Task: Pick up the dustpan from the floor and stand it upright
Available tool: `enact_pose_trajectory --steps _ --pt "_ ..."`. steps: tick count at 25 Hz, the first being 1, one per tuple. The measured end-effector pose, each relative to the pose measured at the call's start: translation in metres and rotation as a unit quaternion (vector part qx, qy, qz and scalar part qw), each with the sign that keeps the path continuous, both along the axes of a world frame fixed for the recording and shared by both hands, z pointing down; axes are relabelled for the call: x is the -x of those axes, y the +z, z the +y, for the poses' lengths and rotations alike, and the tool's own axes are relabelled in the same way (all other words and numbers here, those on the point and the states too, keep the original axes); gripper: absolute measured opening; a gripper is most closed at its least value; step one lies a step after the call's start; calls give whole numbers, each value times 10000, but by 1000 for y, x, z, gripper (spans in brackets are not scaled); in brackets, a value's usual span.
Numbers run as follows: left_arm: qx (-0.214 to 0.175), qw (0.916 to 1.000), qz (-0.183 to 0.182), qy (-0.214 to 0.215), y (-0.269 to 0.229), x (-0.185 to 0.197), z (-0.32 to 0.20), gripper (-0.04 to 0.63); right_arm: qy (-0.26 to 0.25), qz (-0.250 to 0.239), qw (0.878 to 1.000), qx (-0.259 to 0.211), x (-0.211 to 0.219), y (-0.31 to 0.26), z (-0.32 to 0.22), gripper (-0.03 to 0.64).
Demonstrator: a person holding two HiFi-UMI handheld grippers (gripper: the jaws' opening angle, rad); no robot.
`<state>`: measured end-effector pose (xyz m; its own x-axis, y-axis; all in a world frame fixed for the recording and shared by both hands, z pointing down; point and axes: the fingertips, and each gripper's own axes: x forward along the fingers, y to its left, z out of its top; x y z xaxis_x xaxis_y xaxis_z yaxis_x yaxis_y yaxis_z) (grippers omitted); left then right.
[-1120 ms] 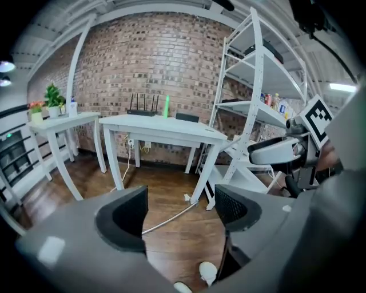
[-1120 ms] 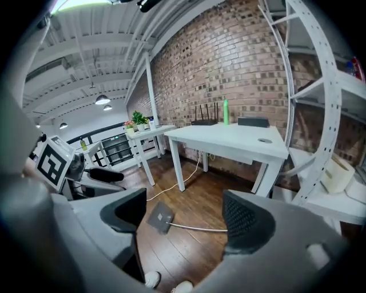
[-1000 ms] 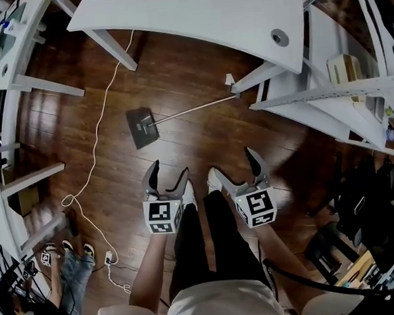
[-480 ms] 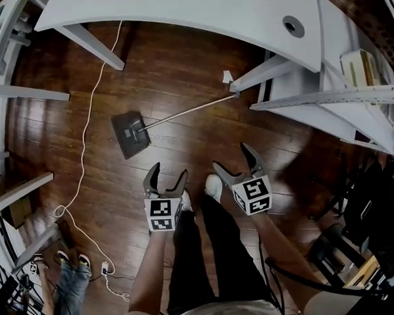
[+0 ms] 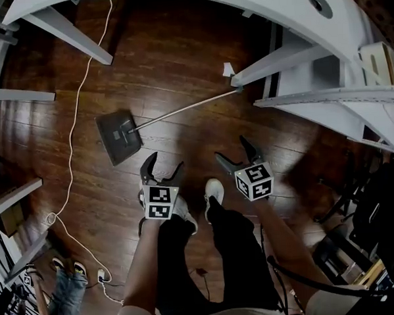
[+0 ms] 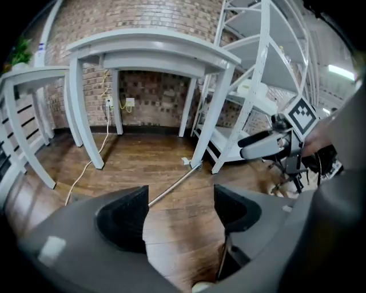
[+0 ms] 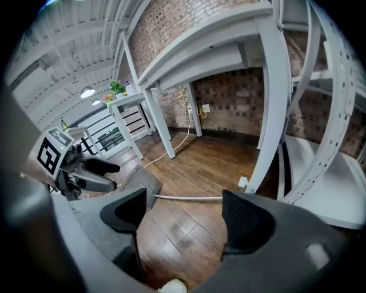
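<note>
Both grippers are held low over the floor point(image 5: 178, 49), just in front of the person's shoes point(image 5: 214, 189). The left gripper point(image 5: 164, 165) is released, and only floor boards are seen between its jaws. The right gripper point(image 5: 233, 151) is also spread and holds nothing. The step in hand is judged to be the approach, because nothing is grasped yet.

The dustpan point(image 5: 119, 136) lies flat on the open floor, ahead and a little to the left of the left gripper. Its thin metal handle point(image 5: 181, 109) runs away to the right, and its far end lies just beside the foot of a white desk leg point(image 5: 271, 64).

For a good grasp, one gripper should be lowered over the handle with its jaws set across the rod, not along it. The rod is thin and round, so it will probably turn or slip if it is closed on weakly. The pan end is likely the heavier one and should be left down as the foot.

The desk top point(image 5: 176, 6) hangs over the far end of the handle, so the dustpan is better drawn toward the open floor before it is raised. A small white tag point(image 5: 227, 69) lies near that leg. A white cable point(image 5: 73, 114) runs along the floor left of the pan, apart from it. A shelf rack point(image 5: 333, 107) stands at the right.
</note>
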<state>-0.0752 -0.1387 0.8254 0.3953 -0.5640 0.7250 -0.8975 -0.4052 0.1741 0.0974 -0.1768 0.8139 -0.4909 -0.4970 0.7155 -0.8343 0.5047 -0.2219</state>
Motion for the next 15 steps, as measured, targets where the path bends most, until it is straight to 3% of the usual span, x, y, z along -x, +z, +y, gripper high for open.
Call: enact_pose_trajectory --steps 7,15 --pt "-97 9996 157 208 72 -12 -23 379 329 -451 9984 38 -10 81 -26 400" --pt "-338 9982 484 -37 142 -12 -64 376 1019 -1044 9892 -138 -17 177 -77 399"
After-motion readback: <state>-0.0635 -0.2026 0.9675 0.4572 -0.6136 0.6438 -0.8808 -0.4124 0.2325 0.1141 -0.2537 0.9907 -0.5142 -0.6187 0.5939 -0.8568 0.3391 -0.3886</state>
